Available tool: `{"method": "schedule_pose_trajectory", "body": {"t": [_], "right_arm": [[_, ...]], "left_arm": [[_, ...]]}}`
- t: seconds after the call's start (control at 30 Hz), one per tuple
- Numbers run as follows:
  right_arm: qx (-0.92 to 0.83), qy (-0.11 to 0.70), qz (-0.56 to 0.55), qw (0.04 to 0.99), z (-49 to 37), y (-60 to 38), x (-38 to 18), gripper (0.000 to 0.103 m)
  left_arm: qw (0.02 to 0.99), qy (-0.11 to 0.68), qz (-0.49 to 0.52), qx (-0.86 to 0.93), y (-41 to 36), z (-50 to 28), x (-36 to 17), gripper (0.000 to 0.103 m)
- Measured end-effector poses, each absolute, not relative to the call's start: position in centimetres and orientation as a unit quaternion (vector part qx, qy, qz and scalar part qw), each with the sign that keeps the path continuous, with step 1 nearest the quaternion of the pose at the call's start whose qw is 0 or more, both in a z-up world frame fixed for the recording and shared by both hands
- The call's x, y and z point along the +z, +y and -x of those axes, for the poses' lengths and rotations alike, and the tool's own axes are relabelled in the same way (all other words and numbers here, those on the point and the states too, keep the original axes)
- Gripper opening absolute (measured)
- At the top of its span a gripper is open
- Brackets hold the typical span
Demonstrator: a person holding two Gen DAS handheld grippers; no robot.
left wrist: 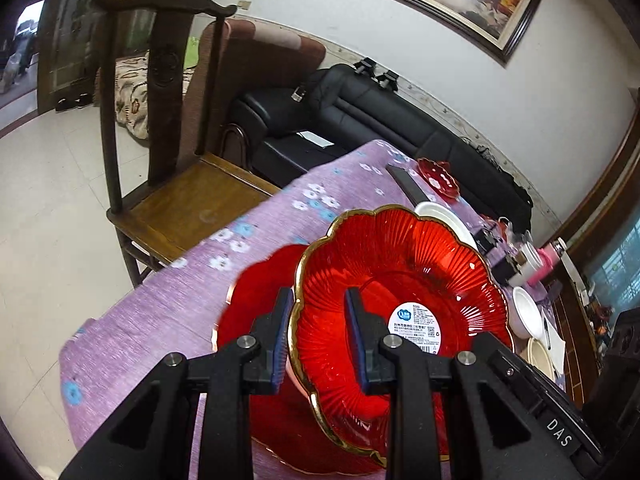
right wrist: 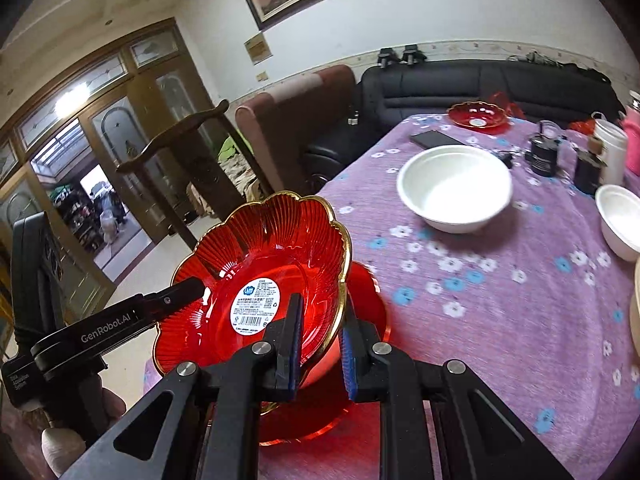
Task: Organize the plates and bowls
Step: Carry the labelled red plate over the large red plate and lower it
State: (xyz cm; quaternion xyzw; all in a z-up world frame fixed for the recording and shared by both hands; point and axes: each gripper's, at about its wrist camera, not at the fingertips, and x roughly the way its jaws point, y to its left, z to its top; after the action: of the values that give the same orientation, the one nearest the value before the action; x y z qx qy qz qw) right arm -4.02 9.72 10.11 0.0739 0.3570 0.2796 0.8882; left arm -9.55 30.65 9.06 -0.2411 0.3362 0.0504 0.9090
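Glass, red and gold-rimmed: a scalloped bowl [left wrist: 400, 304] fills the lower centre of the left wrist view, tilted, with a white oval label [left wrist: 418, 328] on its floor. The left tongs [left wrist: 318, 340] straddle its rim at the lower left of the bowl, one blue-padded finger outside the wall and the other inside; the rim sits between them, gripped. Under the bowl lies a flat red plate [left wrist: 256, 300] on the purple flowered tabletop [left wrist: 160, 312].

In the right wrist view the same bowl [right wrist: 260, 264] sits lower left of centre, and the right tongs [right wrist: 320, 344] are narrowed onto its near right rim, one finger inside and one outside. The other tongs reach in from the left edge of that frame and touch the bowl's far rim. So both tongs hold the one bowl, raised and tilted above the red plate [right wrist: 368, 300], near the tabletop's edge.

Further up the cloth stands a large white bowl [right wrist: 454, 188], with a smaller white bowl [right wrist: 620, 224] at the right edge. A second red scalloped bowl [right wrist: 478, 116] sits at the far end, a dark flat phone [right wrist: 436, 139] near it. A wooden chair [left wrist: 176, 184] stands at the left of the left wrist view, a black sofa [right wrist: 480, 84] behind.
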Motion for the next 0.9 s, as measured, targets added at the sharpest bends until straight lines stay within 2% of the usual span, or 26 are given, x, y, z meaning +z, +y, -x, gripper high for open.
{"method": "schedule_pose_trajectory", "body": {"t": [0.47,0.77,0.9], "right_arm": [[0.267,0.423,-0.089,0.862,0.7,10.0,5.9,0.019],[0.265,0.427,-0.086,0.861,0.6,10.4,5.3,0.019],[0.250,0.421,-0.075,0.869,1.0,10.7,5.3,0.020]], "left_arm": [[0.895,0.380,0.227,0.059,31.5,6.8,6.0,0.025],[0.892,0.389,0.221,0.064,31.3,6.6,5.5,0.025],[0.892,0.385,0.228,0.060,31.2,6.8,5.7,0.032]]}}
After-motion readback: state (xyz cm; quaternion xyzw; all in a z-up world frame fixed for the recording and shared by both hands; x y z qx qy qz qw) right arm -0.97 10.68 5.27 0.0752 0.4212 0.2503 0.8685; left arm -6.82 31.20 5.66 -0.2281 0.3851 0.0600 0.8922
